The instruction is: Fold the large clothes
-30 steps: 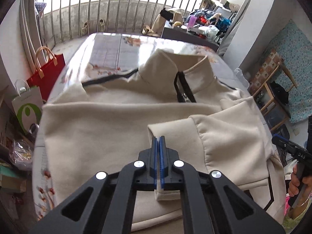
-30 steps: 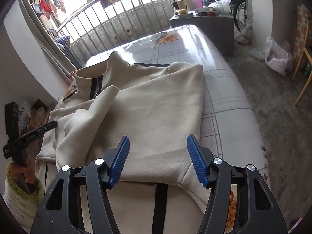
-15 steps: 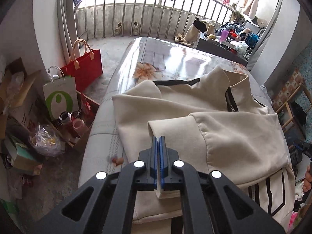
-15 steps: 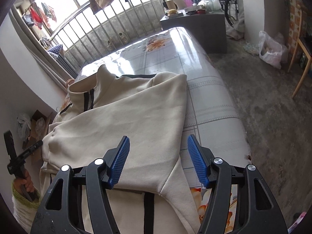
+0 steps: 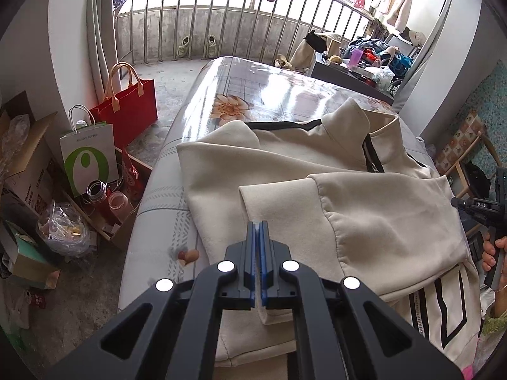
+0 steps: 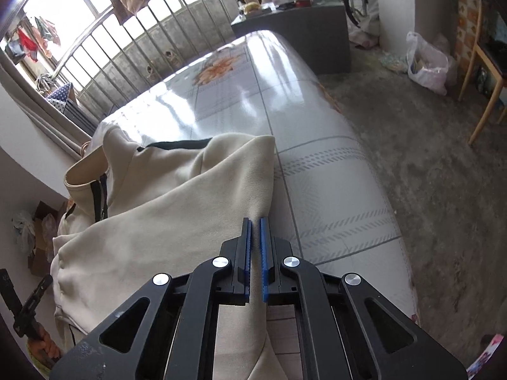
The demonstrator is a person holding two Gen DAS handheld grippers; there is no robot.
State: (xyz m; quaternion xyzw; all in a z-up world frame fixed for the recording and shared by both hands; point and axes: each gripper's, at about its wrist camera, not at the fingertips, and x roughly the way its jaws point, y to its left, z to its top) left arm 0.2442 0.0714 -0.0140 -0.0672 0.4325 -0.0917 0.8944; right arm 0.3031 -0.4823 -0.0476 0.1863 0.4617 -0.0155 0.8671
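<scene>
A cream zip jacket [image 5: 285, 164] with black trim lies on the glossy floral table [image 5: 269, 82]. One sleeve [image 5: 380, 215] is folded across its body. My left gripper [image 5: 258, 224] is shut on that sleeve's cuff, and a thin strip of cloth shows between the blue pads. In the right wrist view, my right gripper [image 6: 255, 221] sits at the jacket's [image 6: 158, 221] right side edge. Its jaws are closing on a fold of that edge, which runs up between the pads. Each view catches the other gripper in a hand at its side edge.
A red tote [image 5: 130, 101], a white paper bag [image 5: 88, 161], bottles and boxes crowd the floor left of the table. To the right are bare table [image 6: 332, 190], concrete floor, a wooden chair [image 6: 484, 72] and a plastic bag [image 6: 424, 63]. A dark cabinet [image 6: 298, 34] stands beyond.
My right gripper moved to the jacket's right edge and went from wide open to closed on it. My left gripper carried the cuff leftward at first, then held still.
</scene>
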